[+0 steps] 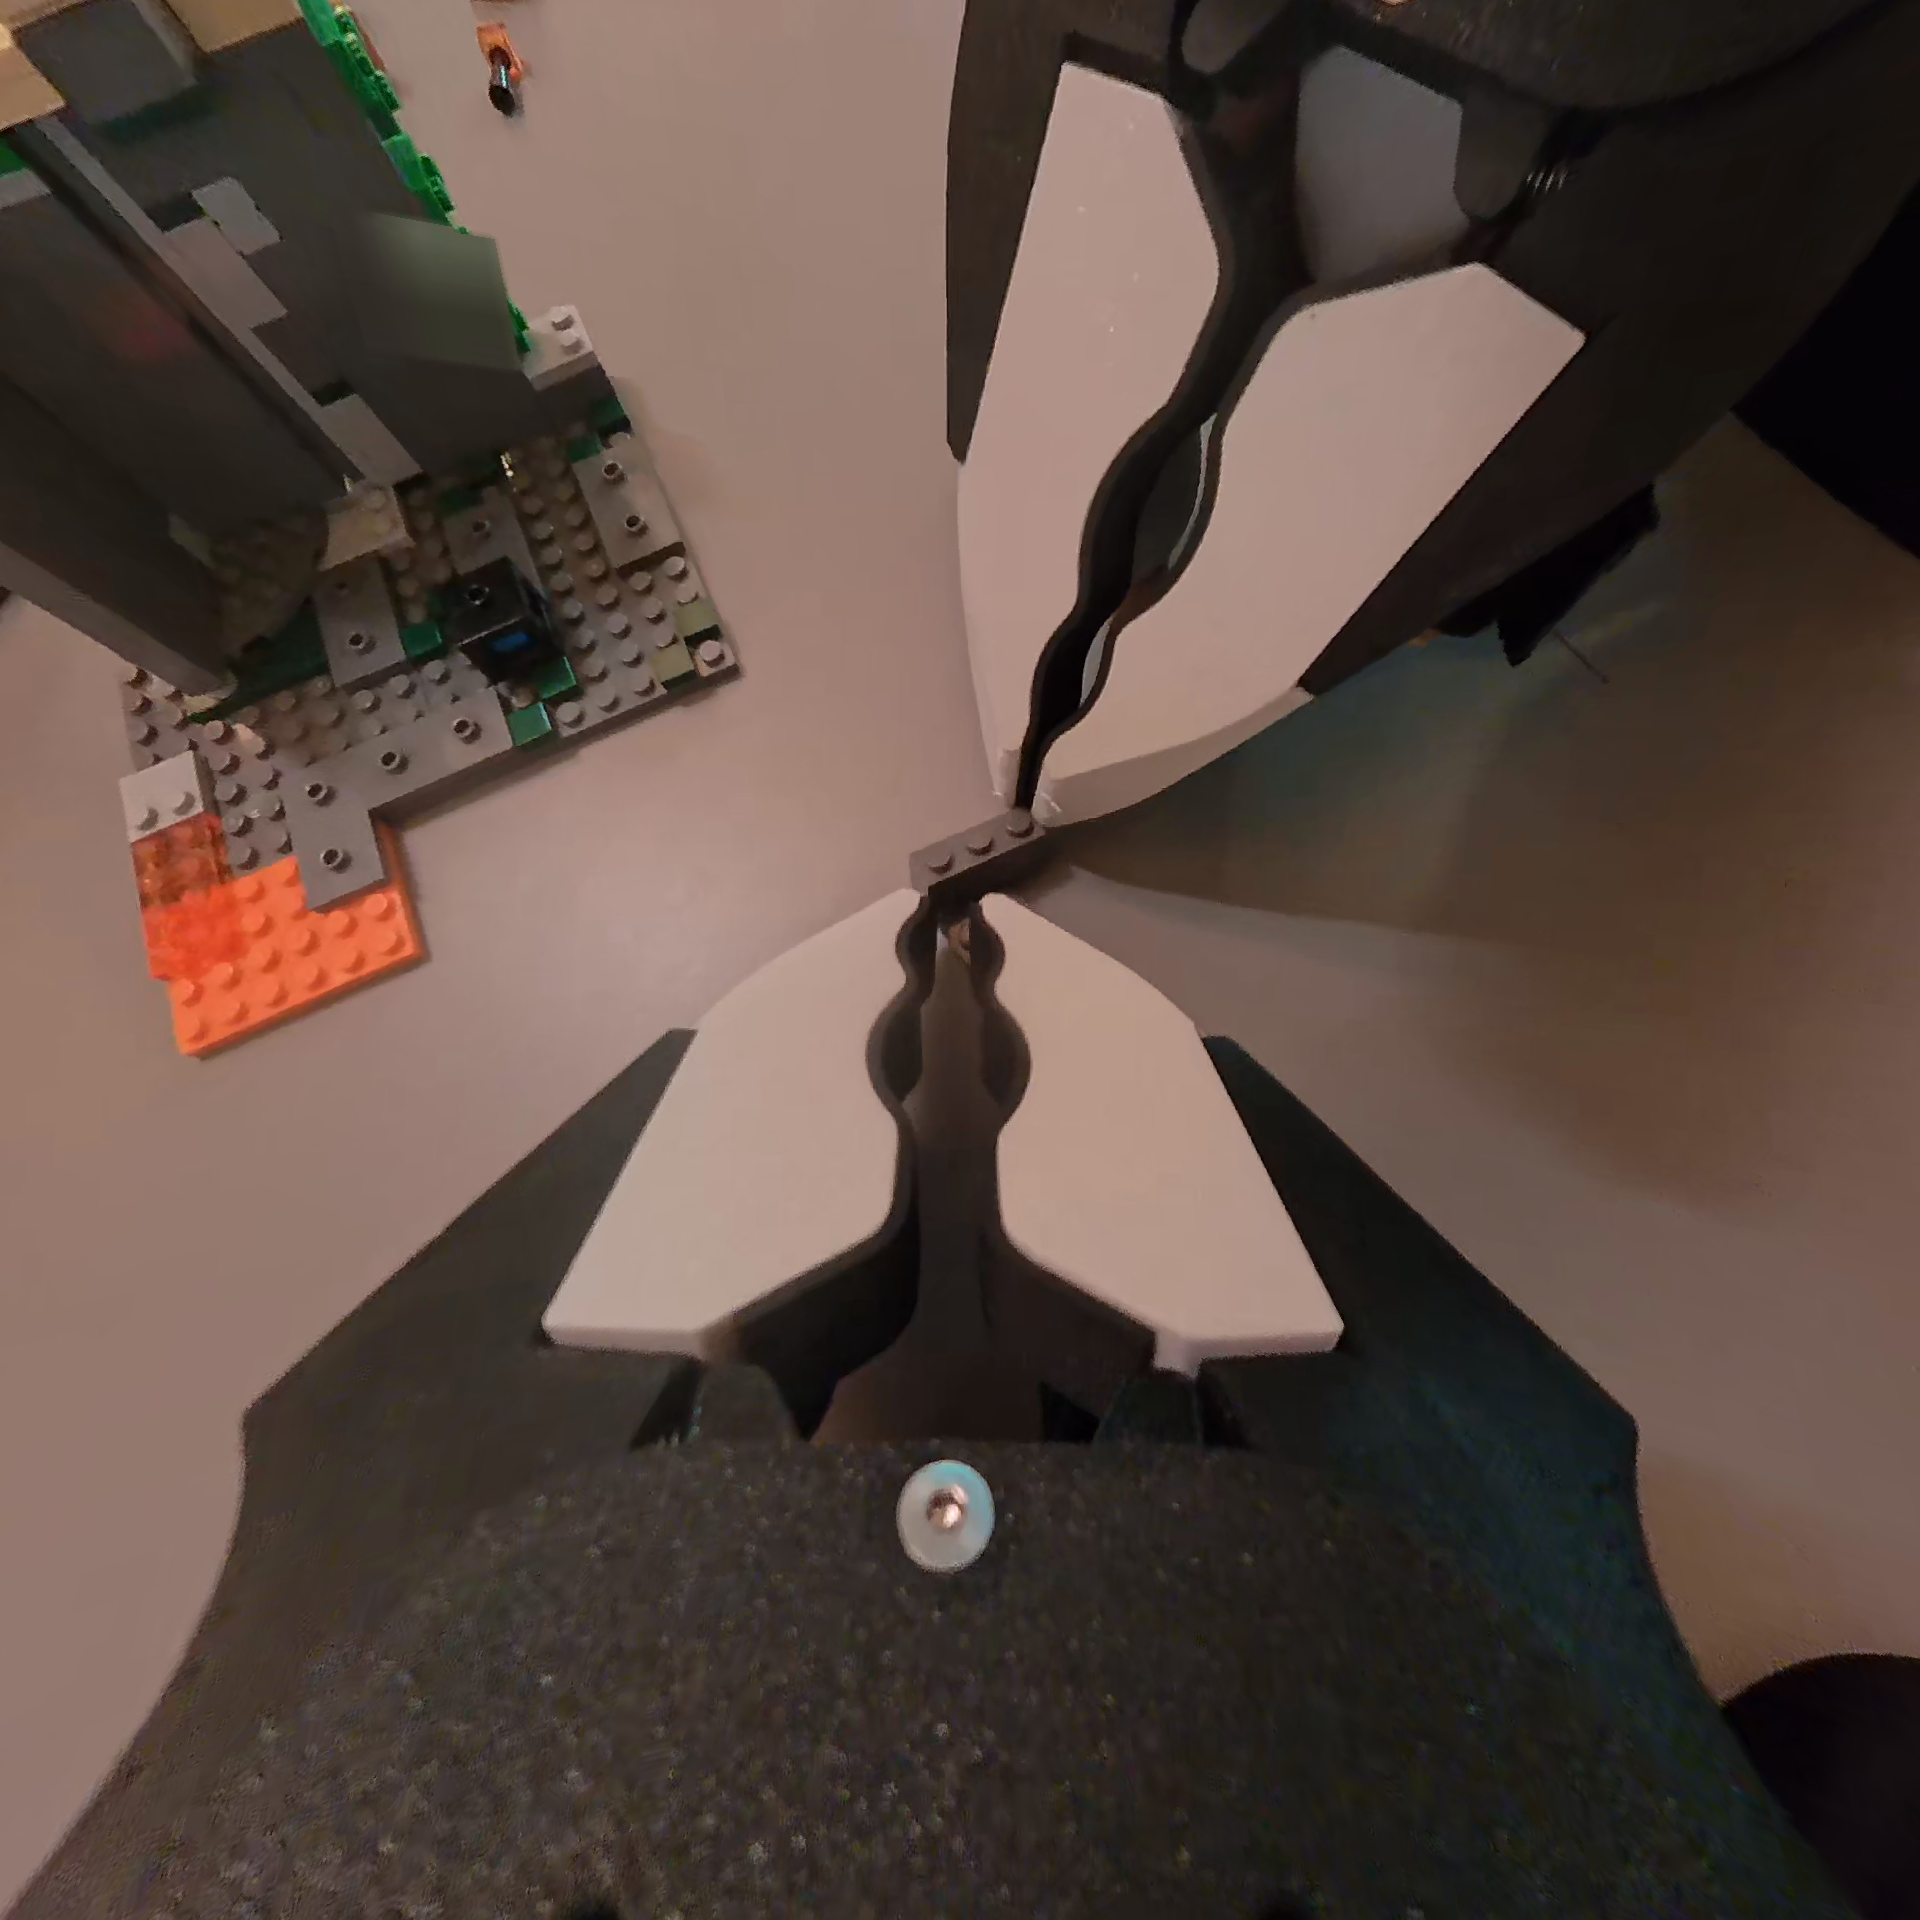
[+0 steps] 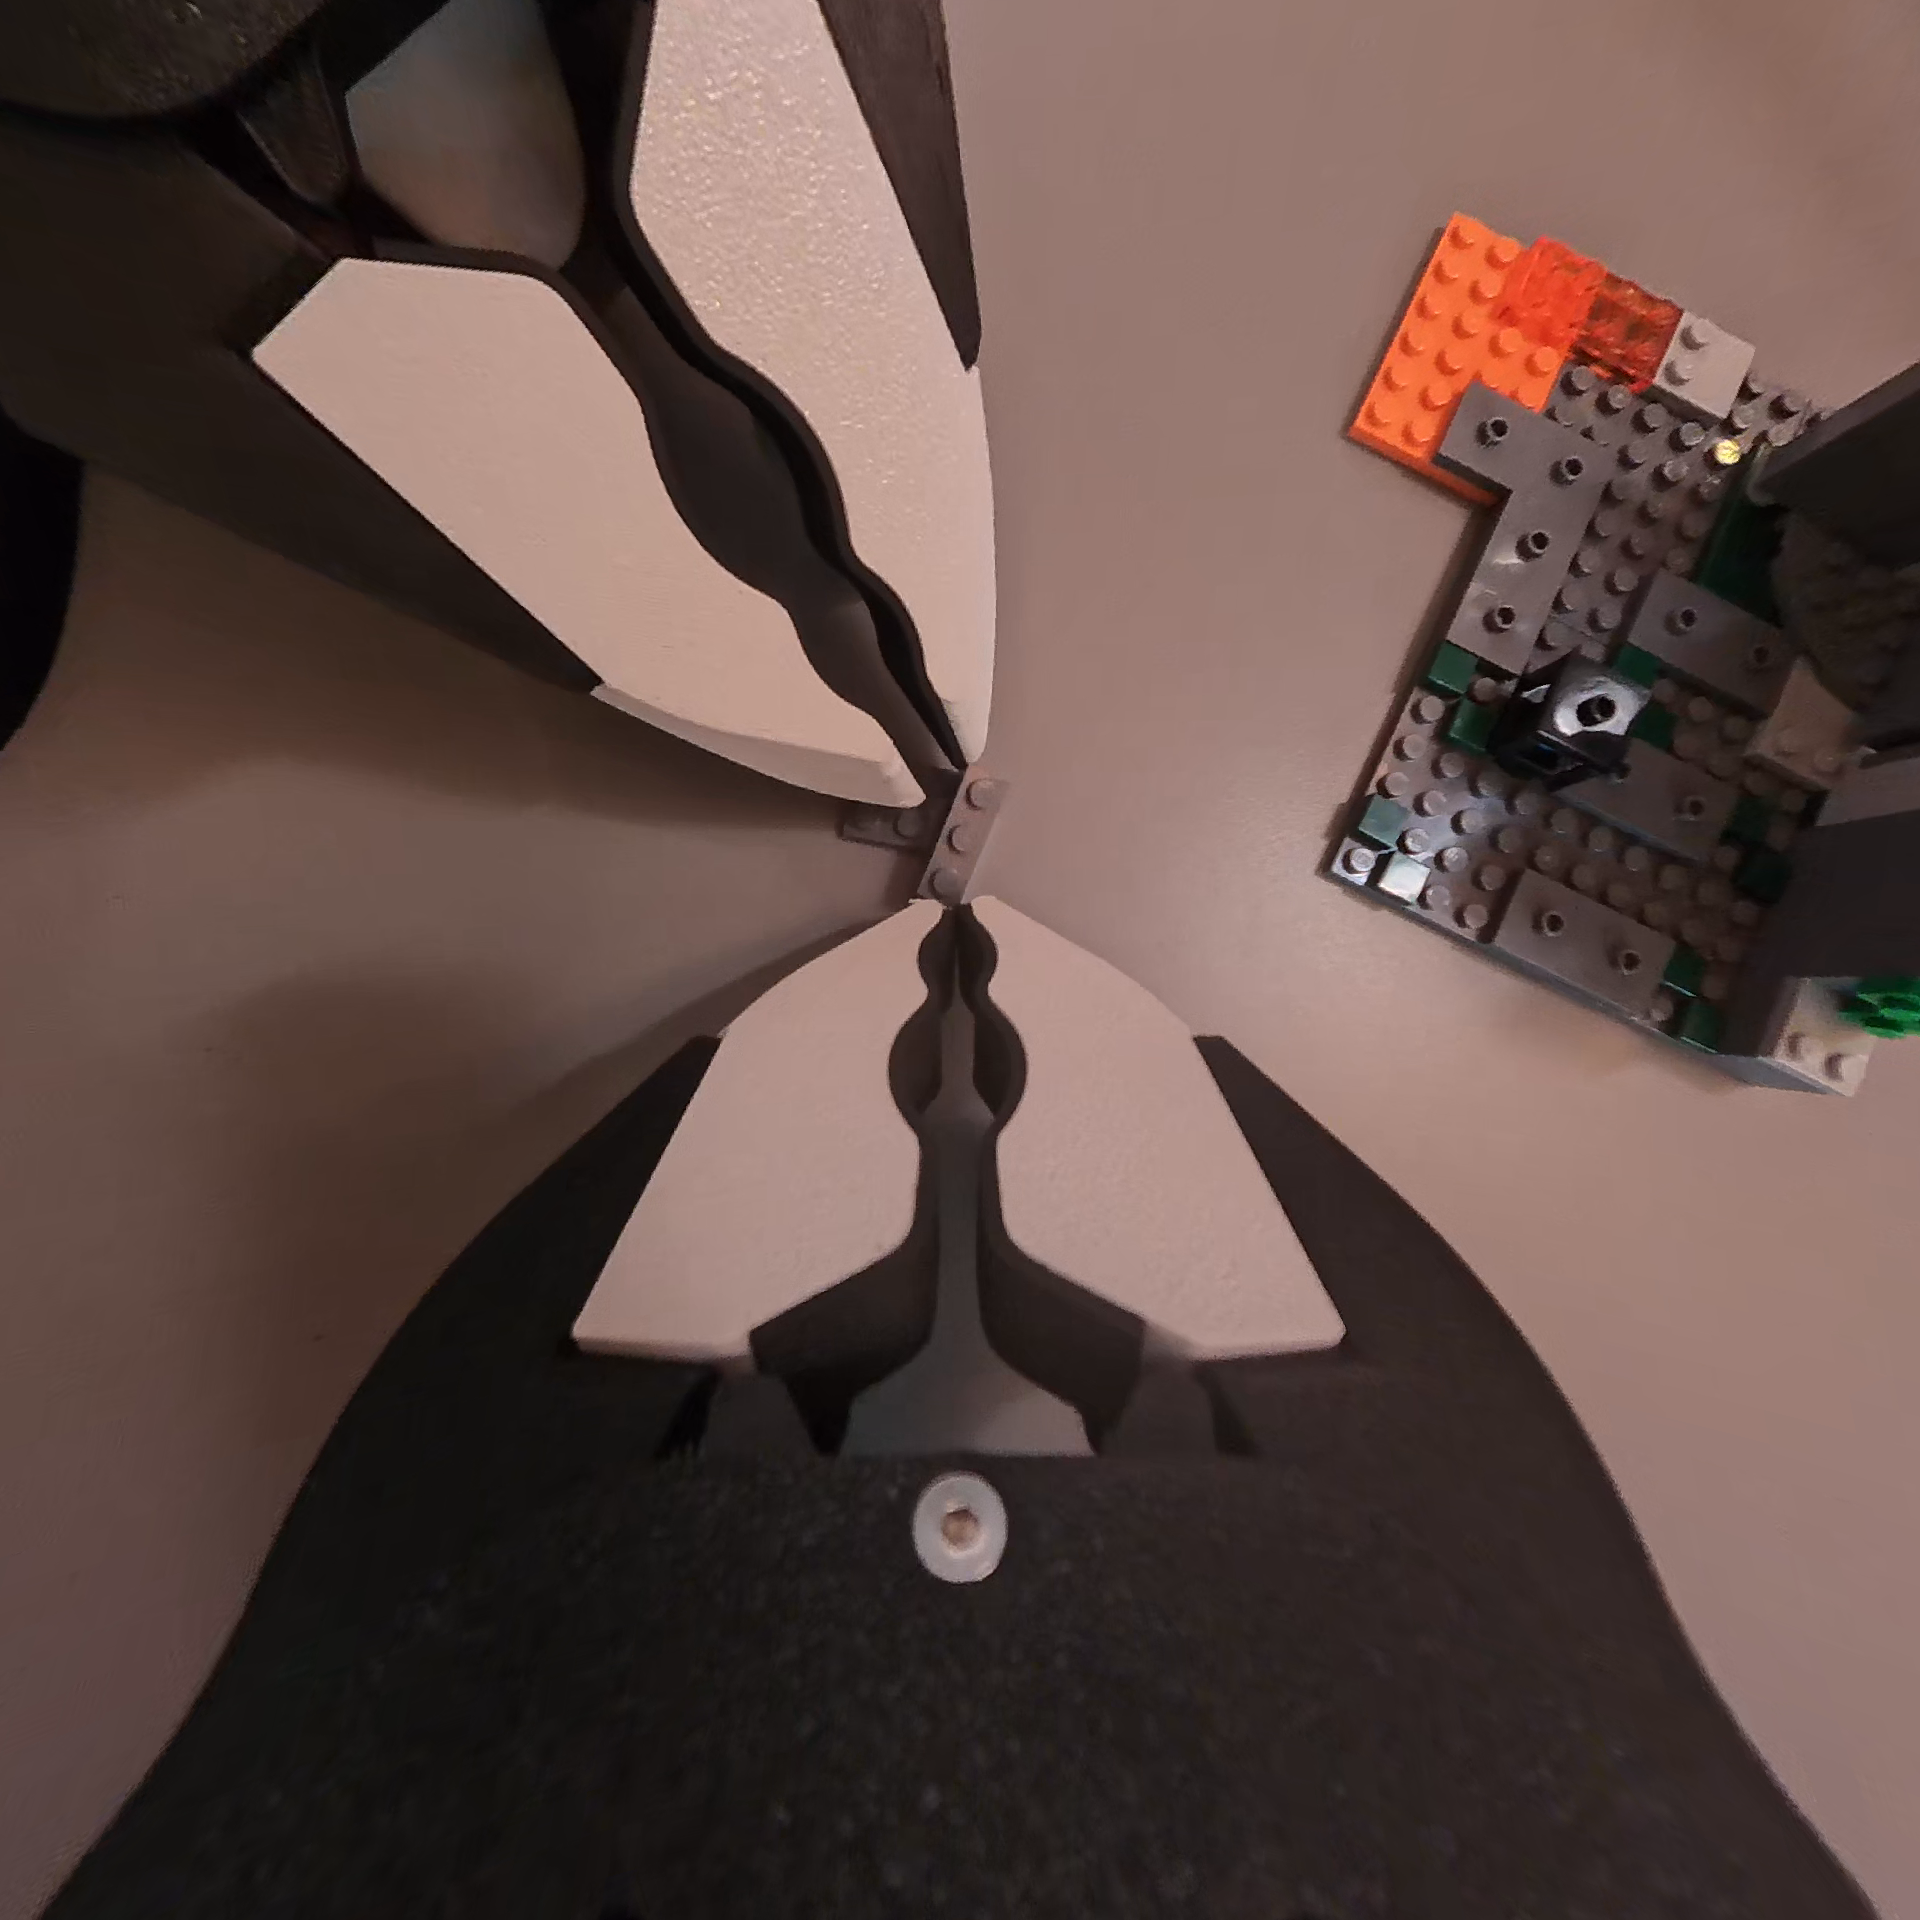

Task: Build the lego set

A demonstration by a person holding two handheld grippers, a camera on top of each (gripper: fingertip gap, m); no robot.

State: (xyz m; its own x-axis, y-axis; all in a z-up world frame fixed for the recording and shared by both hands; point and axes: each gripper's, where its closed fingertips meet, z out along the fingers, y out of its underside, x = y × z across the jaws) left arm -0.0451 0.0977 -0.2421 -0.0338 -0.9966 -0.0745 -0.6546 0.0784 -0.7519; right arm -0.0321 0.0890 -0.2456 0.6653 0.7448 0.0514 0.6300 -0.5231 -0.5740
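Joining: two small grey plates are being mated above the bench, held between both tongs, tip to tip.
Left tongs: narrowed down on one end of a grey three-stud plate; in the right wrist view they come in from the upper left.
Right tongs: narrowed on the end of a second grey plate that crosses the first at a right angle, lying over one end of it.
Seating: whether the studs are fully pressed home cannot be told.
Lego build: grey studded base with an orange corner plate and a tall grey tower, resting on the bench well apart from the tongs.
Step, as I judge it: sub-assembly in the air, before it goes on the build.
Next move calls for: squeezing the overlap squarely together, keeping the plates at a right angle, then one pair letting go.
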